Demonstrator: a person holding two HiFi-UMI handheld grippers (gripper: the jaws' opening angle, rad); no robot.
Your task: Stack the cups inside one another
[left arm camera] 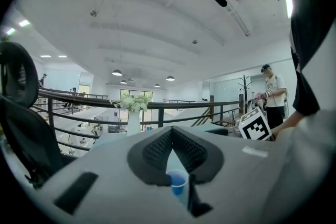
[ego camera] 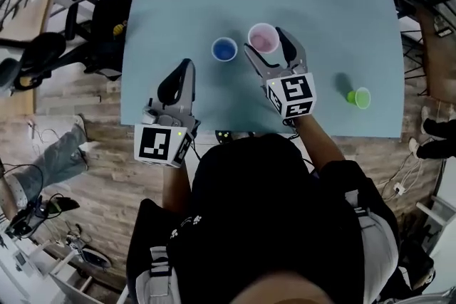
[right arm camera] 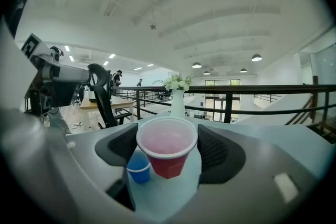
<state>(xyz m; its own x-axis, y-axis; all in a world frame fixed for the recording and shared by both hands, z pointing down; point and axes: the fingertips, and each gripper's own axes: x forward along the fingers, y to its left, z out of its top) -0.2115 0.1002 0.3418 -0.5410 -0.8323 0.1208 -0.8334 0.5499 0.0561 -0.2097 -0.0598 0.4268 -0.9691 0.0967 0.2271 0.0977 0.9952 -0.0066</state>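
Two fingers of the right gripper (right arm camera: 167, 147) stand wide apart with the red cup (right arm camera: 167, 157) upright between them on the counter (ego camera: 320, 11); whether they press its rim I cannot tell. The left gripper (left arm camera: 172, 136) has its fingers closed tip to tip, holding nothing. The blue cup (ego camera: 224, 49) stands just left of the red one, ahead of the left gripper. A green cup (ego camera: 358, 97) sits well apart, near the counter's right edge.
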